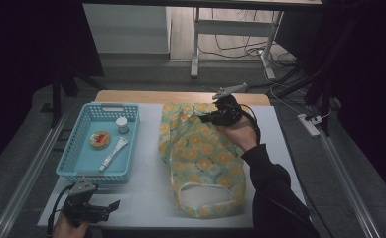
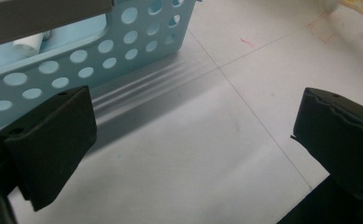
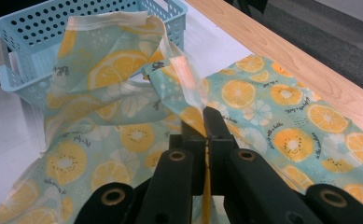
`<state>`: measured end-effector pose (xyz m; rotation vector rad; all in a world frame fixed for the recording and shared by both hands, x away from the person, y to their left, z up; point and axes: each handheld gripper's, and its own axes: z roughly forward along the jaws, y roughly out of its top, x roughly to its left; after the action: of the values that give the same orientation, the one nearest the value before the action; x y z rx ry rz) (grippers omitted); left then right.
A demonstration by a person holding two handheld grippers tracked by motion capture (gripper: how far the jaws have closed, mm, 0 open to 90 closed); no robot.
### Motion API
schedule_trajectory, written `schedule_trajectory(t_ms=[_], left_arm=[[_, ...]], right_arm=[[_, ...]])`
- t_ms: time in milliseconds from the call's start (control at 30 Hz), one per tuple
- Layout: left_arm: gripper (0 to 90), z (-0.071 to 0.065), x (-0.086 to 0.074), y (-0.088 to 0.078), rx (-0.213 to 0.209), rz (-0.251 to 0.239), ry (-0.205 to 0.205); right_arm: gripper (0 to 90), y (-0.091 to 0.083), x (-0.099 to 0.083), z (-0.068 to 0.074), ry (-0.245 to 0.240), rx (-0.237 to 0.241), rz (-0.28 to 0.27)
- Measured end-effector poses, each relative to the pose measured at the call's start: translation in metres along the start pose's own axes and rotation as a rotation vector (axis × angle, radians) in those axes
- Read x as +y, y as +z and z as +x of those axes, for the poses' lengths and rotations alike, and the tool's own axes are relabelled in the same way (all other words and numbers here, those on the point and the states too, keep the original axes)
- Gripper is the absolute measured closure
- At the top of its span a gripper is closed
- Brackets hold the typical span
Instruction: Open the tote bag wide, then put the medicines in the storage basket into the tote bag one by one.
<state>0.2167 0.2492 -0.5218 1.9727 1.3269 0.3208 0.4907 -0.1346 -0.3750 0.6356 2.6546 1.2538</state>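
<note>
The fruit-print cloth bag [image 1: 200, 158] lies flat in the middle of the high view, on the white mat of the counter [image 1: 146, 198], with its cut-out handle opening toward the bottom of the frame. Its far end, at the upper middle, is lifted and folded over. I think this is because the right gripper [image 1: 216, 117] pinches the edge there and pulls it up, perhaps to fold the bag or to open it.

In the right gripper view the two jaws stand closed together in the centre of the frame, with a thin fold of the cloth bag [image 3: 188, 88] caught between them. The cloth rises from the jaws toward the upper left.

The left gripper [image 1: 112, 206] rests at the lower left of the high view, just below the blue basket [image 1: 69, 158]. It seems to wait there, out of the way. In the left gripper view its jaws stand wide apart, holding nothing, above the white mat.

The basket keeps a small jar [image 1: 122, 124], a round tin [image 1: 100, 139] and a tube [image 1: 114, 152].
</note>
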Motion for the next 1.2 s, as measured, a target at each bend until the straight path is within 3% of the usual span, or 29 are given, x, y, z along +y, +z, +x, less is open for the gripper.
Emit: schedule_trajectory(t_ms=[533,867,1200], left_arm=[[0.0,0.004,-0.001,-0.003,-0.012,-0.021,-0.034],[0.0,0.003,0.002,-0.008,0.001,-0.034,-0.009],[0.0,0.007,0.005,-0.017,-0.035,-0.064,-0.012]], right_arm=[[89.7,-0.001,-0.001,0.001,-0.005,0.005,-0.007],[89.8,0.001,-0.004,0.0,-0.006,0.006,-0.006],[89.7,0.001,-0.004,-0.001,-0.008,0.0,-0.002]])
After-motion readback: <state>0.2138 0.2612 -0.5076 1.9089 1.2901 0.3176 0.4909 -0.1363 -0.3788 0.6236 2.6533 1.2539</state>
